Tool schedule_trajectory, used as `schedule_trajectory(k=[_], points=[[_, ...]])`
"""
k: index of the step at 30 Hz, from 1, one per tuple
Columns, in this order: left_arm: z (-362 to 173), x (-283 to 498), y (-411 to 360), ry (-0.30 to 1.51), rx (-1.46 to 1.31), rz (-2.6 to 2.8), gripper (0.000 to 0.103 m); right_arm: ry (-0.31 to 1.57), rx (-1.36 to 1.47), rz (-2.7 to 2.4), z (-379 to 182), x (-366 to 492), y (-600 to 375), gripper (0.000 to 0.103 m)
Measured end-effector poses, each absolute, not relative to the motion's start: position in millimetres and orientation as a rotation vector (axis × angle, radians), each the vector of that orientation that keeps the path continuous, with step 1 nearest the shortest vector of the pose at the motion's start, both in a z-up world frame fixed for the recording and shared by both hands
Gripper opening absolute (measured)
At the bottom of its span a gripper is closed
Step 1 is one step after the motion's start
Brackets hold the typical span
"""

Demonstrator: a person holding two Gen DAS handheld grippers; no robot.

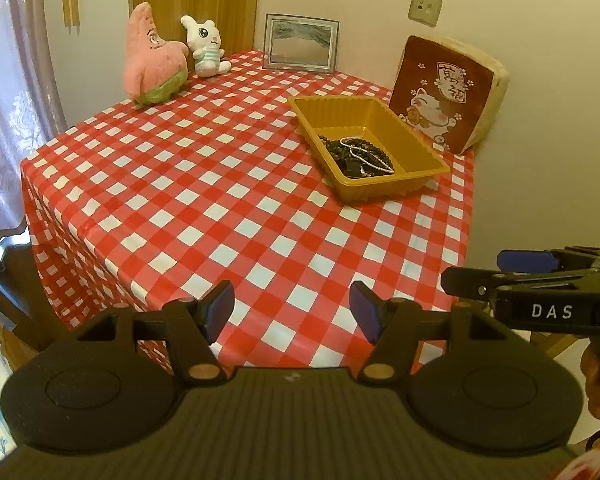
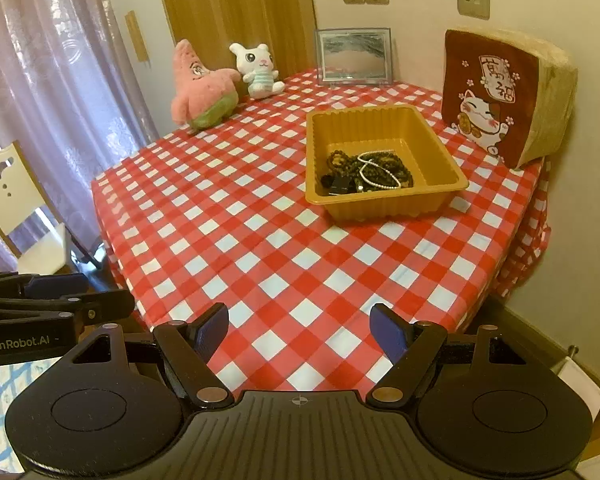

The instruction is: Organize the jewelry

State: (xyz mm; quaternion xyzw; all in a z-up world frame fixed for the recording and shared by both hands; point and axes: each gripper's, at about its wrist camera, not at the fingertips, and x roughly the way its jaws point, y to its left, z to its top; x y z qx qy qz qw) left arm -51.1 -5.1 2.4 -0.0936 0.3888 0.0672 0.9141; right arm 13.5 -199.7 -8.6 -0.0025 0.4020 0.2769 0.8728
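Observation:
A yellow-brown plastic tray [image 1: 380, 108] [image 2: 380, 120] stands on the red-and-white checked table at the far right. In it lies a heap of dark bead strands [image 1: 356, 152] [image 2: 380, 168] with a thin pale bead chain [image 1: 376, 166] [image 2: 374, 178] on top. My left gripper [image 1: 292, 312] is open and empty above the near table edge. My right gripper [image 2: 300, 330] is open and empty, also near the front edge. Each gripper shows from the side in the other's view, the right one [image 1: 480, 276] and the left one [image 2: 96, 296].
A pink star plush [image 1: 152, 56] [image 2: 200, 88] and a white bunny plush [image 1: 206, 46] [image 2: 258, 70] sit at the back left. A framed picture [image 1: 300, 42] [image 2: 354, 56] and a lucky-cat cushion [image 1: 448, 92] [image 2: 504, 96] lean on the wall. A white chair [image 2: 16, 208] stands left.

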Motion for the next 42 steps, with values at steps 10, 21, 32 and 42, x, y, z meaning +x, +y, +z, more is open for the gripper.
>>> schedule_trajectory(k=[10, 21, 32, 42], points=[[2.1, -51.7, -5.5, 0.8, -0.193, 0.135, 0.061, 0.839, -0.008, 0.578, -8.2, 12.6, -197.2, 0.077], [1.6, -50.8, -5.5, 0.8, -0.192, 0.134, 0.061, 0.839, -0.01, 0.578, -8.2, 13.4, -195.2, 0.077], [1.0, -48.6, -6.1, 0.801, -0.192, 0.135, 0.061, 0.841, -0.015, 0.579, -8.5, 14.4, -192.1, 0.077], [-0.6, -45.2, -4.4, 0.802, -0.189, 0.131, 0.061, 0.842, -0.016, 0.579, -9.0, 14.9, -191.2, 0.077]])
